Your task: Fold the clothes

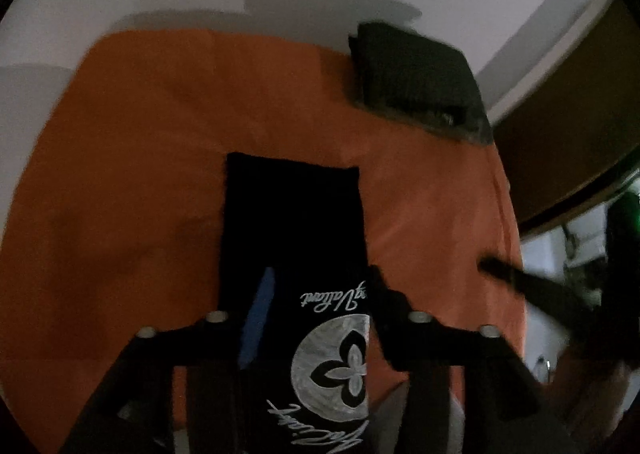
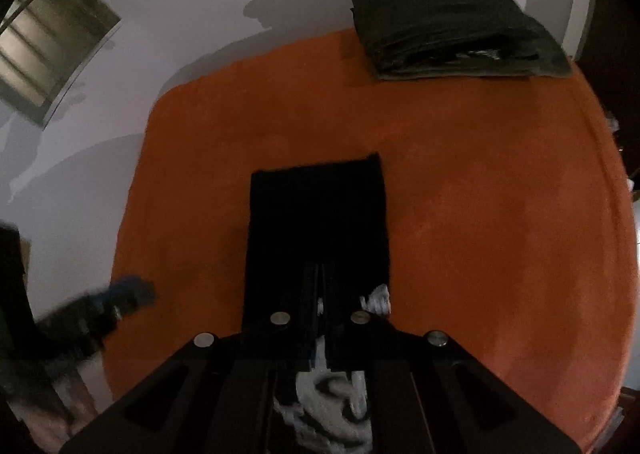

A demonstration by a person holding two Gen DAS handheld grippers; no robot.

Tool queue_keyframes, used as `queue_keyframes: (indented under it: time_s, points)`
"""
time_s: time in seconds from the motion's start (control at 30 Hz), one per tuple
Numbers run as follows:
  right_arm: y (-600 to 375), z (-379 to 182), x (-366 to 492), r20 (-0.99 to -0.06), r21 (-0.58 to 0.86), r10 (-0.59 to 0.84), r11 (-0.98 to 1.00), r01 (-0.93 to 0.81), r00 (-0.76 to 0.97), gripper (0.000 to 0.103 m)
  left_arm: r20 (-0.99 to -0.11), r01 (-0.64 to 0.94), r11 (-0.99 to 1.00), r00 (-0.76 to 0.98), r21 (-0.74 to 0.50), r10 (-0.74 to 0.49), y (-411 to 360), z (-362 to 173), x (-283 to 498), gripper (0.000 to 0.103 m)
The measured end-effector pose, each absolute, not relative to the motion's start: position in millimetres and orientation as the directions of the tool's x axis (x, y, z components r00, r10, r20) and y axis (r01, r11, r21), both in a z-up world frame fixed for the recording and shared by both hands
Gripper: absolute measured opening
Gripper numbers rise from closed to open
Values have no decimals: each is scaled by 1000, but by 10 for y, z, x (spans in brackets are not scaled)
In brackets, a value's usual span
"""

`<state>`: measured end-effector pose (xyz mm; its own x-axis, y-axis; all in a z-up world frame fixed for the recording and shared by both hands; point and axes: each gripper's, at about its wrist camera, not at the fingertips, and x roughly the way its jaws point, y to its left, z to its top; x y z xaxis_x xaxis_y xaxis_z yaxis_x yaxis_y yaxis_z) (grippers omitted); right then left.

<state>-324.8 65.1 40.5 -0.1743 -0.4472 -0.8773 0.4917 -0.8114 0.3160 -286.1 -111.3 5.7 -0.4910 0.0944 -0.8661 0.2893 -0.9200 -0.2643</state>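
Black and folded into a long narrow strip, the shirt lay on the orange blanket, its silver emblem and script at the near end. In the left wrist view that printed end sat between the fingers of the left gripper, whose jaws stood apart with no pad pressing the cloth. In the right wrist view the right gripper had its jaws closed together directly over the shirt's near end; whether cloth was pinched between them could not be told. Ahead of both grippers the strip ran away to a straight far edge. Farther ahead and to the right, a stack of dark green folded clothes sat at the blanket's far edge.
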Motion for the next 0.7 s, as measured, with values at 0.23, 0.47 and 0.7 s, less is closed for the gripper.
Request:
queue_keyframes:
  time_s: [0.23, 0.47, 0.7]
  points:
    - [1085, 719, -2848, -860, 179, -405, -808, 561, -310, 3, -849, 194, -963, -524, -189, 61, -595, 225, -2790, 63]
    - [1085, 340, -2799, -868, 167, -391, -809, 564, -305, 3, -860, 64, -994, -509, -85, 41, -373, -128, -2688, 64]
    - [1129, -190, -2603, -850, 145, -392, -816, 559, -352, 3, -860, 74, -988, -504, -139, 83, -591, -709, -2151, 64]
